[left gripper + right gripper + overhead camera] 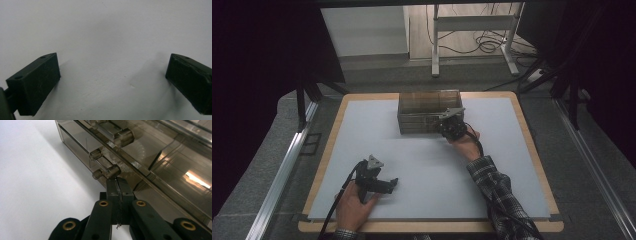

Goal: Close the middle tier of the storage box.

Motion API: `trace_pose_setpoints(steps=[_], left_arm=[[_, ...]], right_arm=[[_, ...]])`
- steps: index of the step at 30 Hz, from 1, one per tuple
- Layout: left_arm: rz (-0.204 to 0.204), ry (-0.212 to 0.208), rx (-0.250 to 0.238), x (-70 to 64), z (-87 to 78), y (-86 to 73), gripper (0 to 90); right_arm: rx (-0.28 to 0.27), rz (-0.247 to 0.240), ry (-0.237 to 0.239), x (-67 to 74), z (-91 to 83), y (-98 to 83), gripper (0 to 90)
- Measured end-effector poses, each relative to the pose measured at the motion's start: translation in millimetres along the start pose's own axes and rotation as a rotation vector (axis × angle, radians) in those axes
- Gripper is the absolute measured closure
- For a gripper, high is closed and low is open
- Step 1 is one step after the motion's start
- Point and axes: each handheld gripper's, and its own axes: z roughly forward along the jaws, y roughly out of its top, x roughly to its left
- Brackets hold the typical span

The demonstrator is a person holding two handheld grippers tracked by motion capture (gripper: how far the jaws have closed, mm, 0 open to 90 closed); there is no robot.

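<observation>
A smoky clear box with two drawers (429, 112) stands at the back middle of the white mat (422, 170). My right gripper (444, 129) is at its front right side. In the right gripper view the jaws (117, 181) are pressed together with nothing between them. Their tips sit just under the right post of the lower drawer's clear bar handle (105, 167); the upper handle (112, 132) is farther off. My left gripper (393, 184) rests near the front left of the mat. It stands open (112, 72), and bare mat shows between its fingers (37, 82).
The mat lies on a wood-edged board (532, 150). Metal rails (282, 170) run along both sides of it. Beyond the far edge stand a white frame's legs (472, 40) and cables on the floor.
</observation>
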Motion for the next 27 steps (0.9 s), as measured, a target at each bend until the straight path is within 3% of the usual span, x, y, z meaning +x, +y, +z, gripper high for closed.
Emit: trace_pose_setpoints(steps=[27], left_arm=[[0.0, 0.0, 0.0, 0.0, 0.0, 0.0, 0.0]], right_arm=[[0.001, -0.014, 0.003, 2.3, 0.8, 1.0, 87.0]])
